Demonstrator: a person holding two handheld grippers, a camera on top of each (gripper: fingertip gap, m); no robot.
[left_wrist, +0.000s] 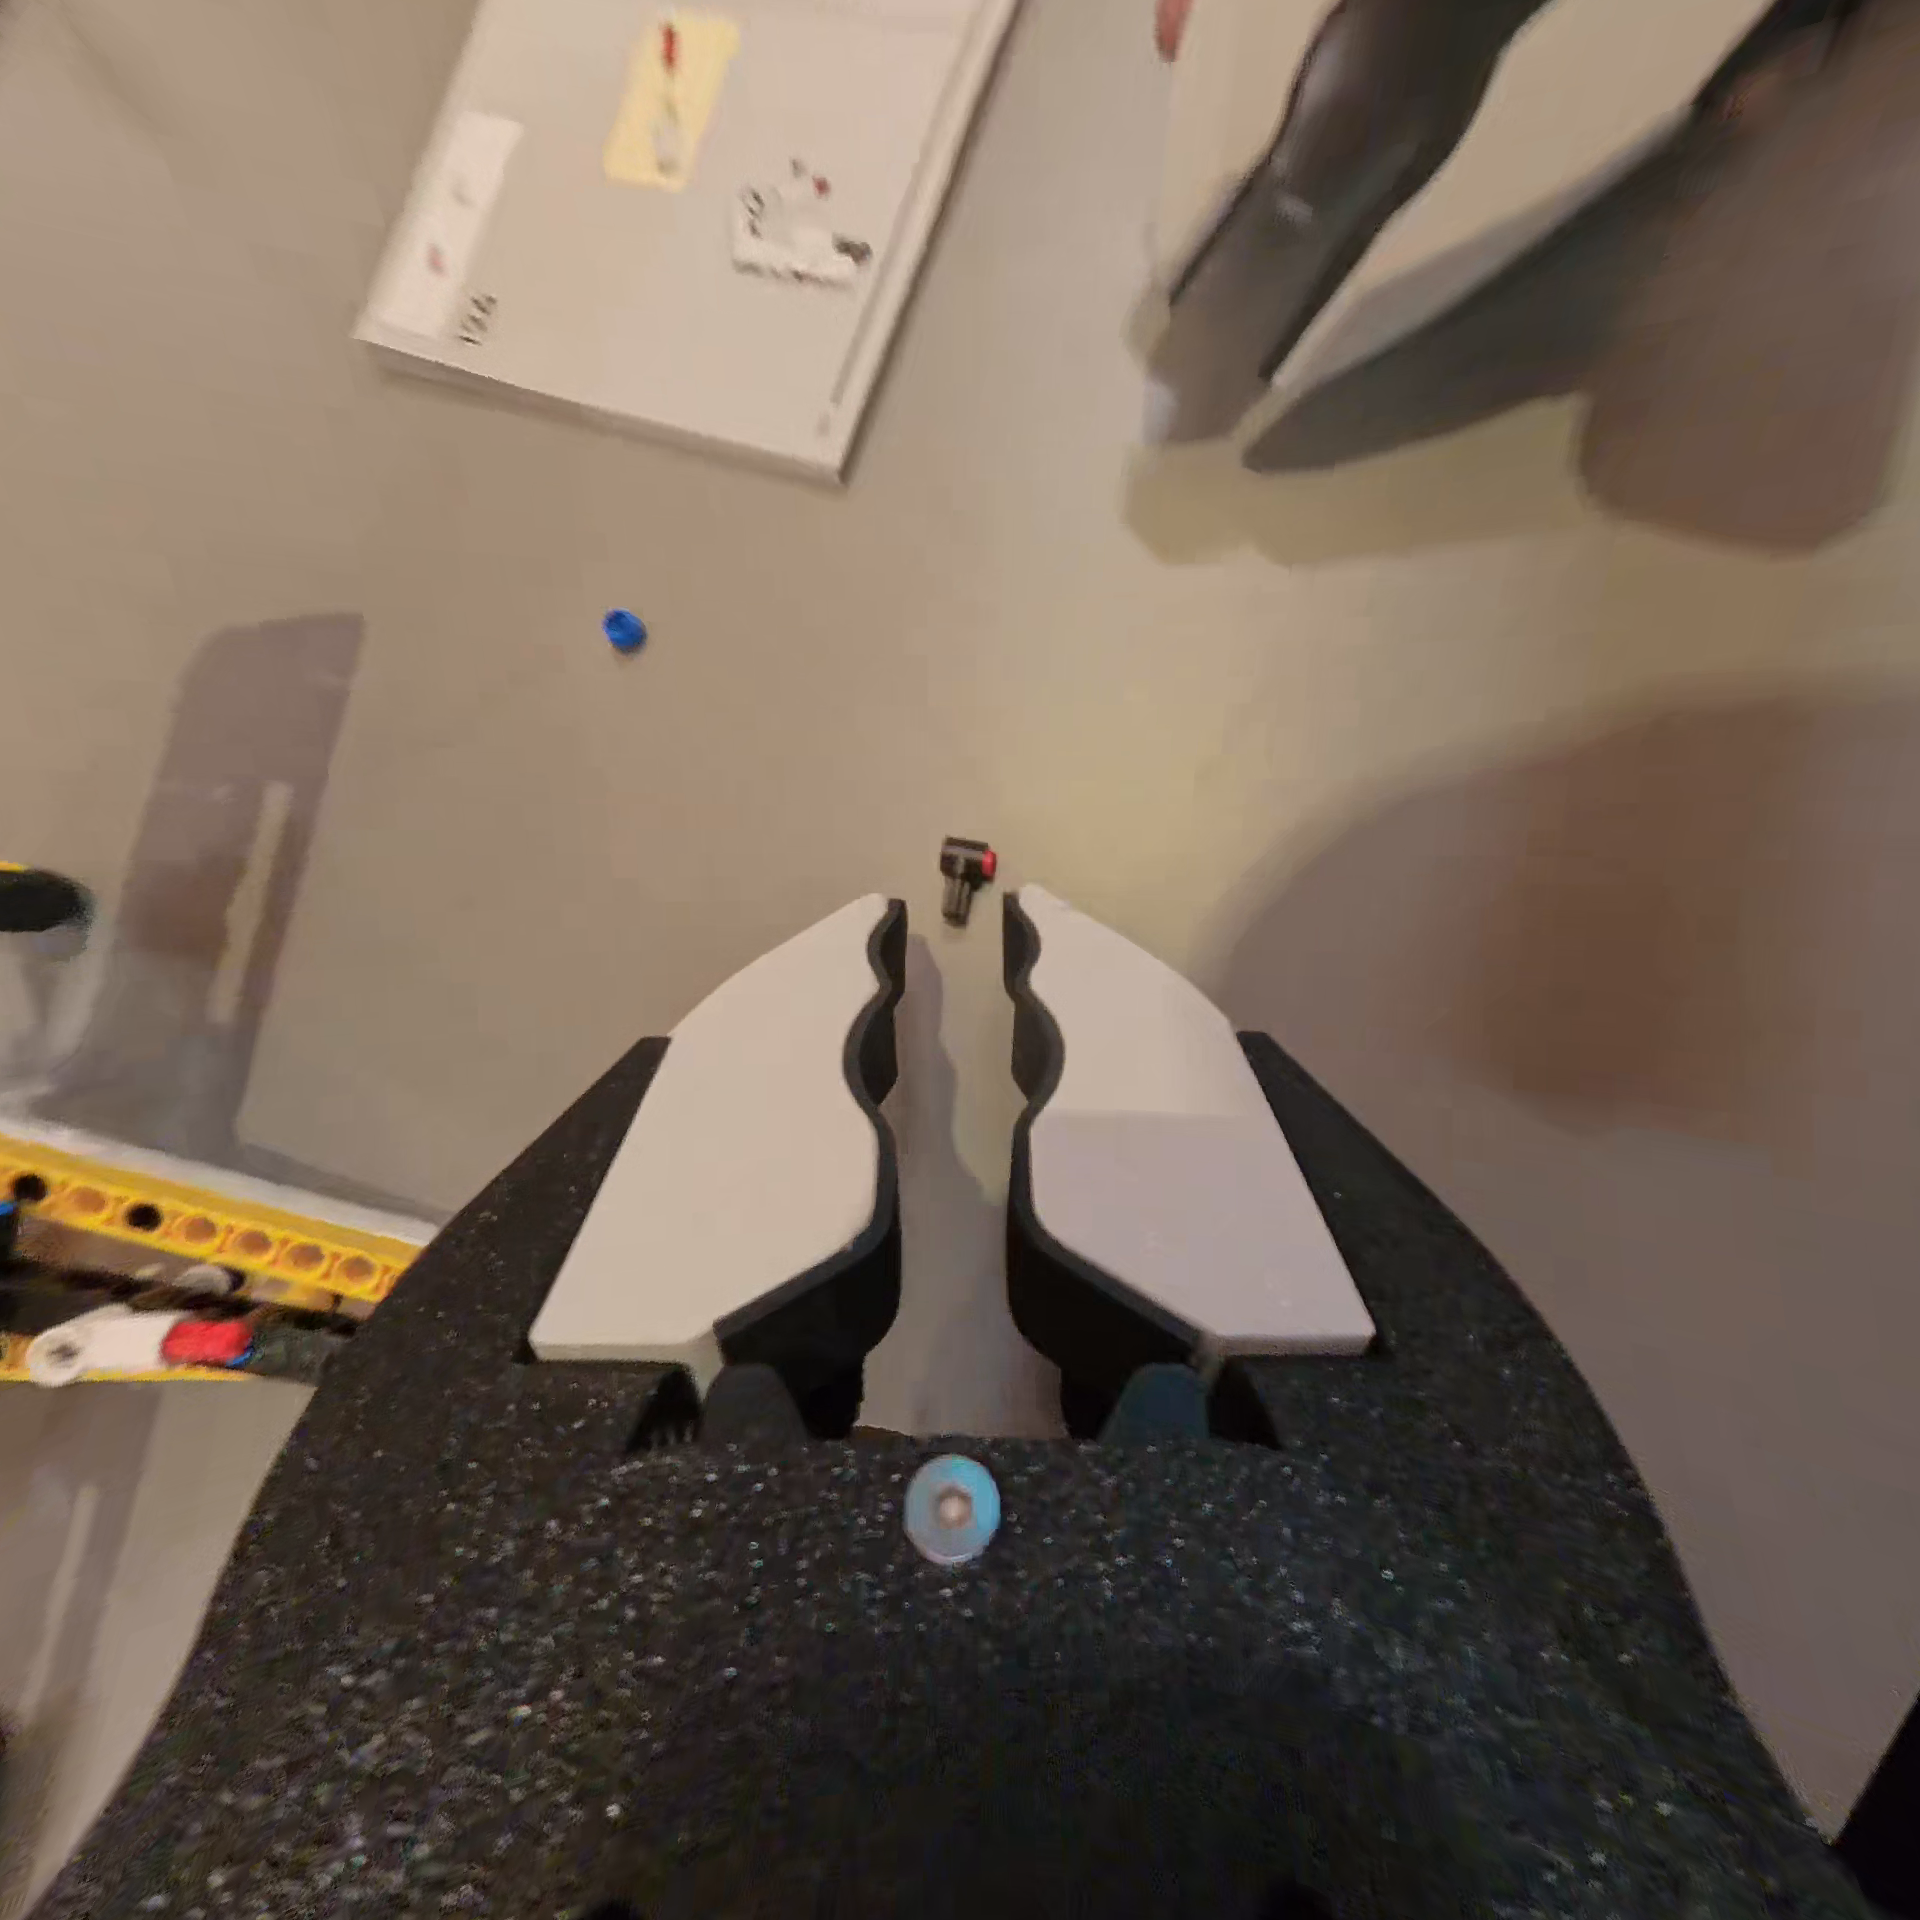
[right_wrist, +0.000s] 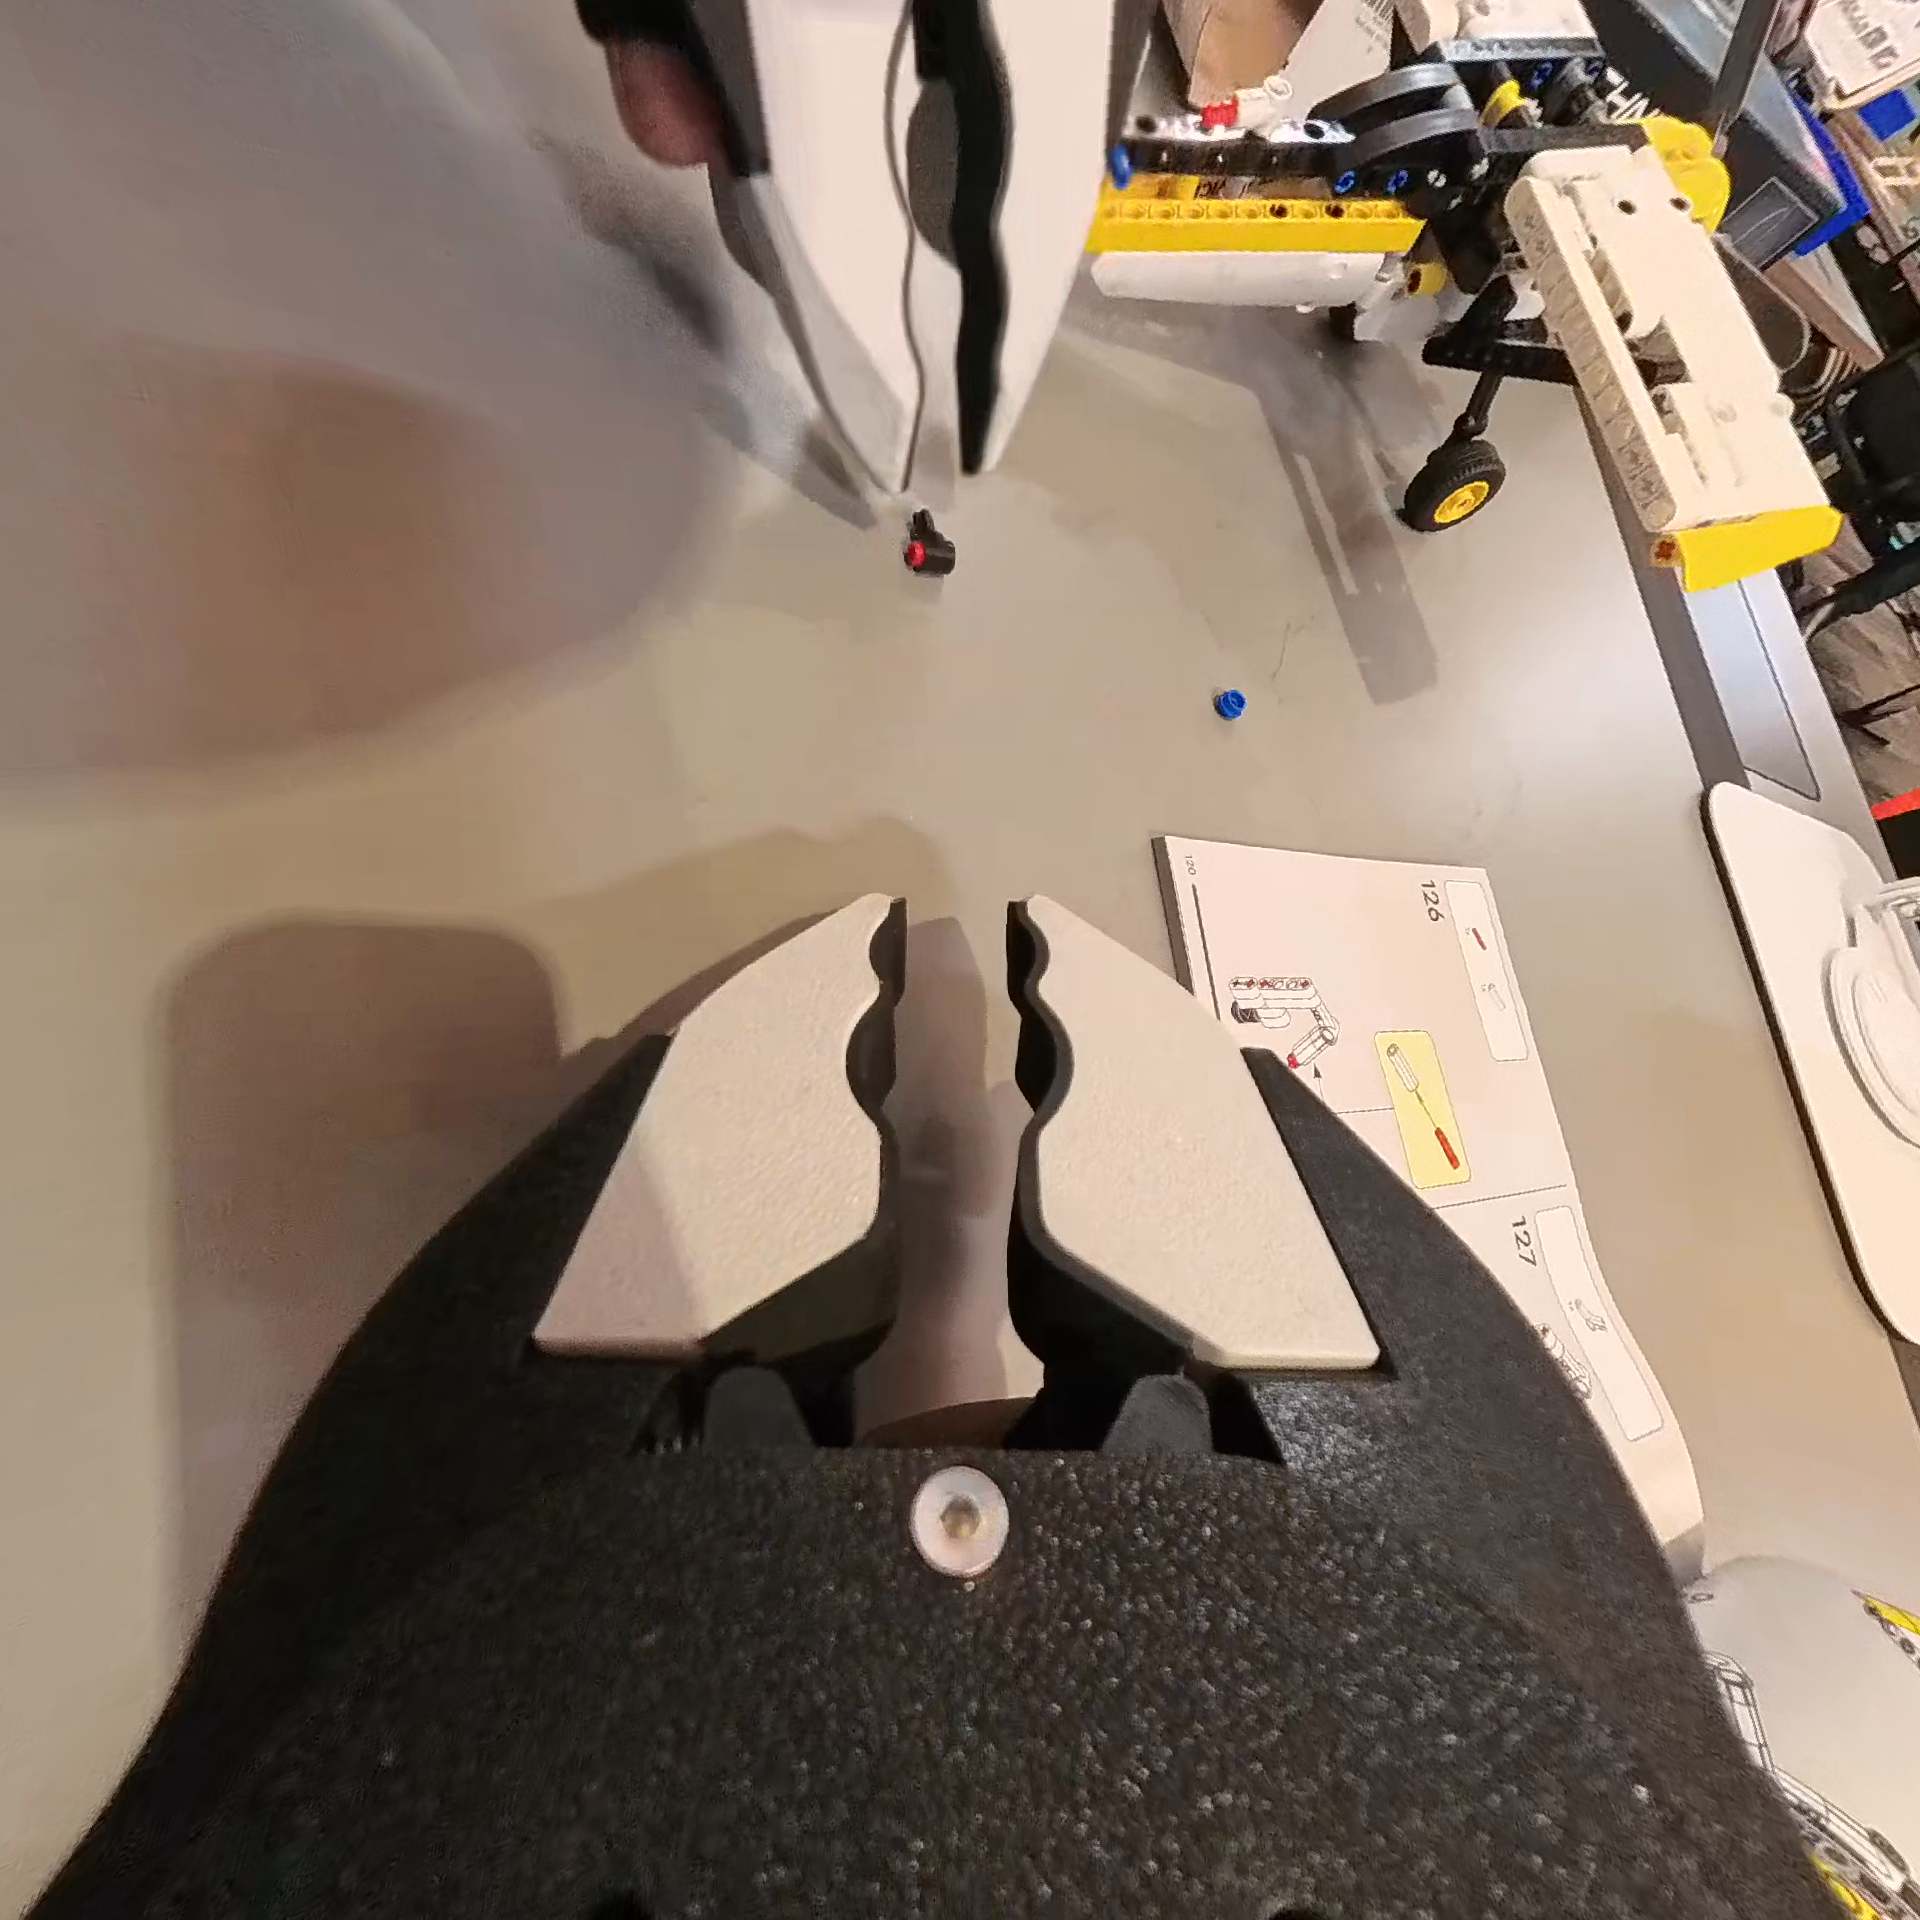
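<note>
While lying flat on the grey table (right_wrist: 520, 727), a small black connector with a red end (left_wrist: 964, 876) is sitting just beyond the tips of the left gripper (left_wrist: 954, 914), at its twelve o'clock. That gripper's jaws are standing slightly apart and gripping nothing; neither pad is touching the connector. In the right wrist view, the same connector (right_wrist: 928, 548) is resting just below the left gripper's tips (right_wrist: 940, 468). Nothing is lying between the fingers of the right gripper (right_wrist: 956, 914), whose jaws are also slightly parted over bare table, well apart from the connector. A blue stud (right_wrist: 1229, 703) is lying at its one o'clock, an open instruction booklet (right_wrist: 1455, 1039) at three o'clock, and a yellow, white and black brick-built model (right_wrist: 1455, 229) at its one o'clock, far off.
</note>
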